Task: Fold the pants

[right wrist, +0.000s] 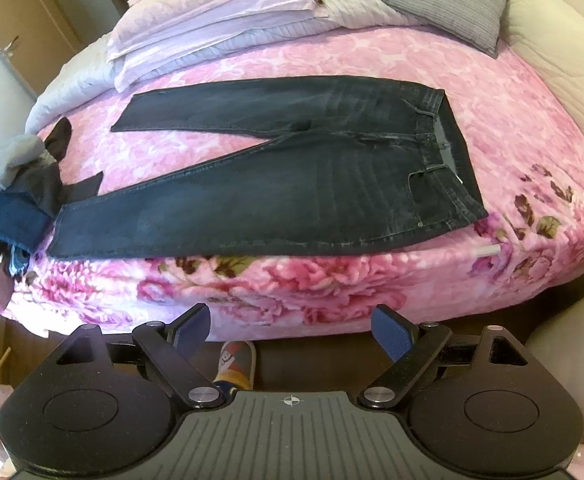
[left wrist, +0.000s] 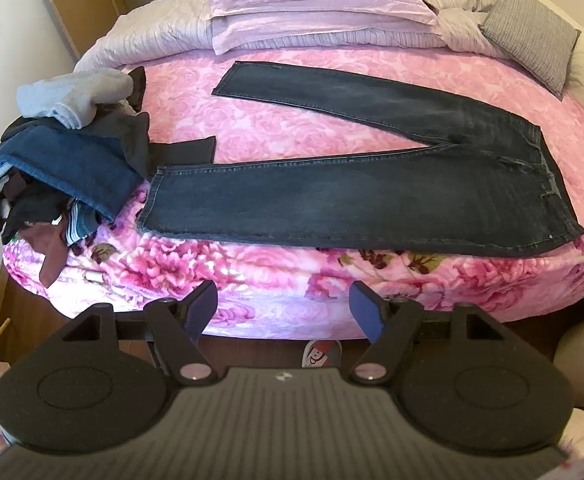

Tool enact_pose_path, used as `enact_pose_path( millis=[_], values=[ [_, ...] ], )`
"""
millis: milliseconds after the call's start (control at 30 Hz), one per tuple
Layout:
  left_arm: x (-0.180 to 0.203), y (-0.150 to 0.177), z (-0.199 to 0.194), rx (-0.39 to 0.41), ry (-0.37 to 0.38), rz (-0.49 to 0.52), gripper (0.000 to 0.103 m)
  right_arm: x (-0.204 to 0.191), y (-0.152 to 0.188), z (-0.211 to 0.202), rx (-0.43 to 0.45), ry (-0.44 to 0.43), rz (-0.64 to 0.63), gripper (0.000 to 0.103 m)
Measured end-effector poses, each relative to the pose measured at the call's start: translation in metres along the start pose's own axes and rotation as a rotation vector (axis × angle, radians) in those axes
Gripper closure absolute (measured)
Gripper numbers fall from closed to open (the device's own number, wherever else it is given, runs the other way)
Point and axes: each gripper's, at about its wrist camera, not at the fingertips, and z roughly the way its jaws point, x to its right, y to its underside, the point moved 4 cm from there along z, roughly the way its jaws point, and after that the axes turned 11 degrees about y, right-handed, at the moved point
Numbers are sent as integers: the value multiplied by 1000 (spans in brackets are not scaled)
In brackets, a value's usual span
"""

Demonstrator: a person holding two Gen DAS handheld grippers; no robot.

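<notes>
We are at the very start of the fold: the pants [left wrist: 371, 196] lie flat and face up on the bed [left wrist: 292, 280], on its pink flowered blanket, with the two legs spread apart in a V and the waistband to our right, the hems to our left. Nothing has been folded over yet. Our left hand-held gripper [left wrist: 284, 304] hangs off the near edge of the bed with its jaws wide apart and nothing between them, and our right hand-held gripper [right wrist: 290, 326] hangs likewise, wide open and empty, well short of the denim. The near leg runs along the bed's front edge; its hem ends just beside the pile of clothes [left wrist: 64, 160] at the left, which may be touching it, though we cannot tell. We judge that the next move is to lay one leg over the other, so we need to reach in, close one hand-held gripper on the near hem and the other on the near corner of the waistband, and carry that side across to the far leg, keeping clear of the pile.
</notes>
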Motion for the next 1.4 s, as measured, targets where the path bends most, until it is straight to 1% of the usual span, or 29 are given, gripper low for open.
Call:
enact_pose_path(
  millis=[67, 200, 367, 433, 533, 633, 733, 800, 1000, 1200, 1300, 1400],
  values=[
    [-4, -11, 8, -2, 8, 6, 34, -2, -8, 4, -1, 6, 14, 18],
    [-15, -45, 26, 10, 31, 37, 34, -9, -33, 12, 20, 15, 59, 18],
    [-35, -99, 54, 40, 64, 93, 34, -17, -73, 17, 123, 12, 147, 18],
    [-42, -124, 68, 44, 79, 128, 34, -21, -89, 21, 160, 27, 179, 18],
    [-49, -158, 84, 44, 100, 182, 34, -31, -111, 28, 162, 83, 222, 18],
    [-56, -187, 97, 52, 133, 230, 34, -43, -125, 33, 155, 107, 258, 18],
    [-60, -208, 113, 60, 144, 278, 34, -54, -135, 40, 151, 136, 273, 18],
    [-60, -219, 121, 61, 154, 291, 34, -59, -142, 44, 144, 146, 281, 18],
    [-50, -238, 147, 47, 186, 314, 34, -66, -165, 59, 137, 165, 258, 18],
    [-21, -257, 173, 42, 219, 337, 34, -62, -200, 79, 157, 179, 205, 18],
    [-1, -271, 191, 44, 212, 347, 33, -56, -223, 101, 156, 180, 166, 18],
    [22, -287, 214, 30, 209, 340, 33, -48, -248, 130, 130, 185, 126, 18]
  ],
)
